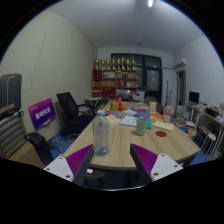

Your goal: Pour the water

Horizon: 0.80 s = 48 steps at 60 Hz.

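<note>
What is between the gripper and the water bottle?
Nothing visible. The water bottle stands on the wooden table, just ahead of the open gripper, with only bare tabletop between them.

Bottle (100,135) on table (150,143), ahead of claw (115,163)

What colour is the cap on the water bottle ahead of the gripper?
Blue, on the clear water bottle; the gripper view shows it.

Far shelves (118,74): contents too small to identify. Clutter (150,118) on far worktop (120,145): indistinct. Claw (112,165) fingers: bases cut off.
</note>
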Tool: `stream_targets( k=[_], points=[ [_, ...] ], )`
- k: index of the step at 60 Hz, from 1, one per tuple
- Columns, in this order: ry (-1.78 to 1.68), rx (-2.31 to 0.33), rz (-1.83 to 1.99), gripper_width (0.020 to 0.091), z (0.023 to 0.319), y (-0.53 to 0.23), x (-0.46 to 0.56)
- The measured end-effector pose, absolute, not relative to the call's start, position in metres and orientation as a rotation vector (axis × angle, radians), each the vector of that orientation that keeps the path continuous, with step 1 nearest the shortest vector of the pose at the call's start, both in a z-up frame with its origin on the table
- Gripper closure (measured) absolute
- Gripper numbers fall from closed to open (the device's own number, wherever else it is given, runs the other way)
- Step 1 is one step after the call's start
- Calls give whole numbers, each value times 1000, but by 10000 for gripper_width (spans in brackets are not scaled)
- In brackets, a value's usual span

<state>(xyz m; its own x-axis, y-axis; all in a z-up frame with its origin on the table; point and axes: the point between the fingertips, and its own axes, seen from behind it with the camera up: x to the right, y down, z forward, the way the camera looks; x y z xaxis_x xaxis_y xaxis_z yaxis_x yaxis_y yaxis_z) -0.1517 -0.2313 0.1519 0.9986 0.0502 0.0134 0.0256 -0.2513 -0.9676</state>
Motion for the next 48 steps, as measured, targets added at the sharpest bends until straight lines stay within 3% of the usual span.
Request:
stream_targets(
  k=[21,32,35,44,46,48],
  points=[
    [-22,-1802,64,279,70,-64,-215],
    [-4,-1762,30,250,68,-8,-204],
    [-48,-1778,48,522,63,2,-208],
    [-186,-1777,56,591,59,7,-220],
    [-201,-1792,80,575,58,8,-222],
    [-198,-1815,123,631,55,11,-221]
  ],
)
